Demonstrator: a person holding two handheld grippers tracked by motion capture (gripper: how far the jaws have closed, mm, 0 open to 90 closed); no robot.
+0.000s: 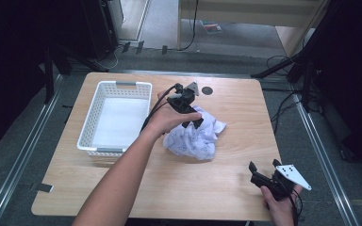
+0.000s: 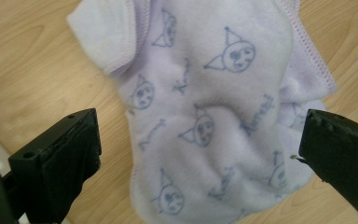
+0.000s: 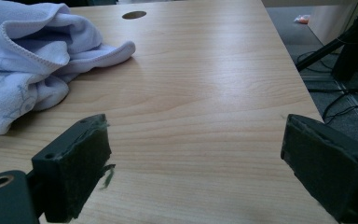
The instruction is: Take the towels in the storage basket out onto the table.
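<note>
High view first: at the left of the pale wooden table (image 1: pixel 122 188) sits a white perforated plastic basket (image 1: pixel 87 136), apparently holding nothing, its open top facing up, so it looks ready to receive something. Just right of it, near the table's middle, lies a crumpled pale lilac fleece cloth printed with small blue cartoon faces (image 1: pixel 195 136), bunched in a heap and not spread flat. The left gripper (image 1: pixel 191 113) hangs right over that heap, tipped downward; in the left gripper view its two black jaws stand wide apart with the cloth (image 2: pixel 205 116) between them and nothing pinched yet, a stance that probably sets up a grab at the bulk of the fabric. Farther right, near the front corner, the right gripper (image 1: pixel 259 176) is held low and well apart from the cloth, likely waiting its turn. Its jaws are likewise spread in the right gripper view, framing bare wood (image 3: pixel 205 116), with the cloth's hemmed edge (image 3: pixel 32 60) off to one side.
</note>
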